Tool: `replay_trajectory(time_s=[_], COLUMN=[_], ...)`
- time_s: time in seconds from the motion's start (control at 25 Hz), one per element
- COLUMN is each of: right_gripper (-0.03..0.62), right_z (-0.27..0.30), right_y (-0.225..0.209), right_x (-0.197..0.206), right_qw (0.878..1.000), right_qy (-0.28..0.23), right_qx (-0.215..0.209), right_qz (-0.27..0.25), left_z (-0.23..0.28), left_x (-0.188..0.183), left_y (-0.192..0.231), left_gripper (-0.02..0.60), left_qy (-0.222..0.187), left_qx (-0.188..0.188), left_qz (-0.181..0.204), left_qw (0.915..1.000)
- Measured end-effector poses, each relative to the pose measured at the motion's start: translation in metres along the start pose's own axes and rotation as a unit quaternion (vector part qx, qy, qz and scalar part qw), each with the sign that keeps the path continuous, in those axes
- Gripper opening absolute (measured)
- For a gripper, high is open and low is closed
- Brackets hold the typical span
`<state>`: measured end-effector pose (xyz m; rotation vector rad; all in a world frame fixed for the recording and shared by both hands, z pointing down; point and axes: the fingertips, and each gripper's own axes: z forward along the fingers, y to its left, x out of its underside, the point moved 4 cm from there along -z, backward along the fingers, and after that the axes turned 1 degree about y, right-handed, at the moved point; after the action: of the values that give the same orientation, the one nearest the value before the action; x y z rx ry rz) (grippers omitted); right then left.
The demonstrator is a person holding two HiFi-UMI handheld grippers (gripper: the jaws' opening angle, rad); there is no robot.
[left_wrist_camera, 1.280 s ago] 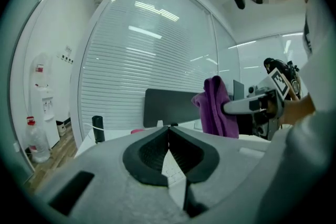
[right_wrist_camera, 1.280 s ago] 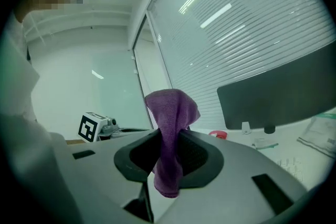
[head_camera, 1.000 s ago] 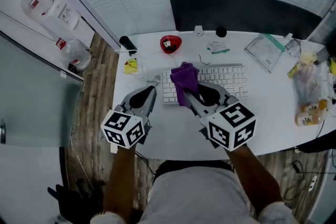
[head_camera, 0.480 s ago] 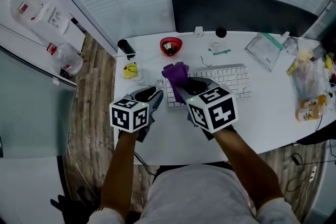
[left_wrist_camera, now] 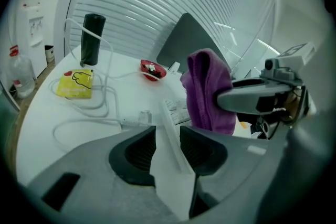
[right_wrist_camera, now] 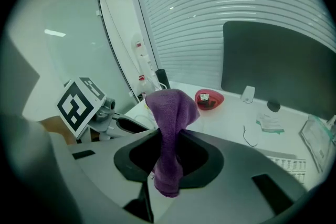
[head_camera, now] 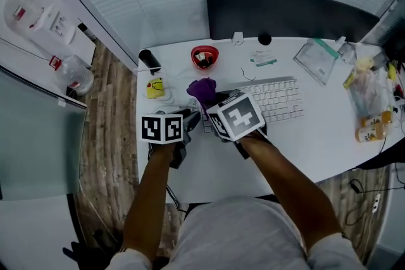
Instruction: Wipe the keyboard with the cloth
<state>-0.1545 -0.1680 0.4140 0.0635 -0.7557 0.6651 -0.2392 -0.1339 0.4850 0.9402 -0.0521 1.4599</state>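
The purple cloth (right_wrist_camera: 169, 128) is clamped between the jaws of the right gripper (right_wrist_camera: 169, 157) and is held at the left end of the white keyboard (head_camera: 278, 98), which lies on the white bench (head_camera: 316, 136). Just beside it, the jaws of the left gripper (left_wrist_camera: 168, 136) have just been opened wide, and nothing is held between them.

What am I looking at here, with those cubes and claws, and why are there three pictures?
No robot: a person holds a two-jaw gripper in each hand; the patterned cubes are parts of them. One picture comes from a camera on the person's head, looking down; the others from cameras riding on each gripper. On the white table lie a keyboard and a red bowl, among other things. The right gripper is shut on a purple cloth. The left gripper has jaws that have just been opening and grip nothing; the keyboard's edge shows in their gap.
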Motion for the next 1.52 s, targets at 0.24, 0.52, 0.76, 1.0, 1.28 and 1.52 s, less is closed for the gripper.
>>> replay_trajectory(time_s=[0.24, 0.52, 0.76, 1.0, 1.28, 1.52], right_gripper=[0.084, 0.084, 0.084, 0.084, 0.084, 0.084], right_z=[0.02, 0.033, 0.019, -0.017, -0.07, -0.114], right_y=[-0.001, -0.016, -0.052, -0.11, -0.192, -0.25], right_x=[0.005, 0.012, 0.025, 0.049, 0.085, 0.119], right_qw=[0.999, 0.996, 0.993, 0.99, 0.98, 0.967], right_qy=[0.036, 0.082, 0.099, 0.11, 0.109, 0.109], right_qx=[0.005, -0.016, -0.018, 0.017, 0.066, 0.12], right_qz=[-0.006, 0.028, 0.063, 0.091, 0.152, 0.197], left_z=[0.01, 0.012, 0.013, 0.012, 0.013, 0.013], left_x=[0.006, 0.008, 0.008, 0.008, 0.007, 0.008], left_y=[0.001, 0.004, 0.004, 0.003, 0.002, 0.001], left_gripper=[0.15, 0.149, 0.15, 0.15, 0.15, 0.15], left_qy=[0.02, 0.021, 0.022, 0.02, 0.021, 0.021], left_qx=[0.02, 0.039, 0.041, 0.037, 0.03, 0.023], left_qz=[-0.024, -0.048, -0.054, -0.052, -0.051, -0.05], left_qw=[0.9993, 0.9979, 0.9974, 0.9977, 0.998, 0.9982])
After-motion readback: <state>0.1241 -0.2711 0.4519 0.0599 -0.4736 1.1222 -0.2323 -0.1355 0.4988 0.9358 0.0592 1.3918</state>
